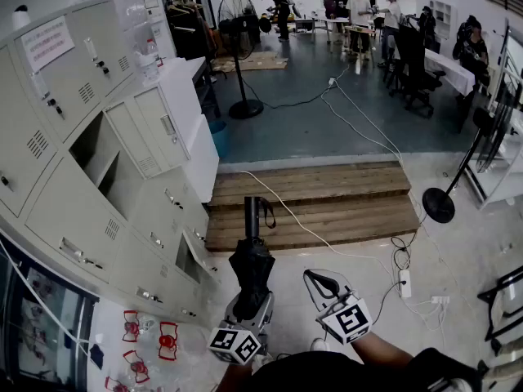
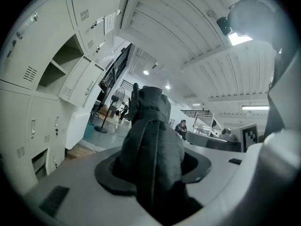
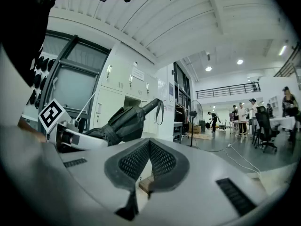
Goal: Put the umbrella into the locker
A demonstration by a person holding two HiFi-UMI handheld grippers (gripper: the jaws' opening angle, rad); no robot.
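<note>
A black folded umbrella (image 1: pixel 251 261) points away from me, handle and wrist strap at the far end, and my left gripper (image 1: pixel 249 302) is shut on its canopy. In the left gripper view the umbrella (image 2: pixel 150 135) fills the gap between the pads. The grey locker bank (image 1: pixel 57 194) stands to the left with an open compartment (image 1: pixel 105 163) and its door (image 1: pixel 151 129) swung out; a lower one (image 1: pixel 189 260) is open too. My right gripper (image 1: pixel 320 282) hovers just right of the umbrella, shut and empty. In the right gripper view its pads (image 3: pixel 162 161) meet, and the umbrella (image 3: pixel 123 123) lies to the left.
A wooden platform (image 1: pixel 319 202) lies ahead on the floor. A white cable and power strip (image 1: pixel 406 282) run along the right. Fan stands (image 1: pixel 243 64) (image 1: pixel 441 204) rise ahead and to the right. Red objects (image 1: pixel 149 333) sit by the locker base. People (image 1: pixel 359 11) work far back.
</note>
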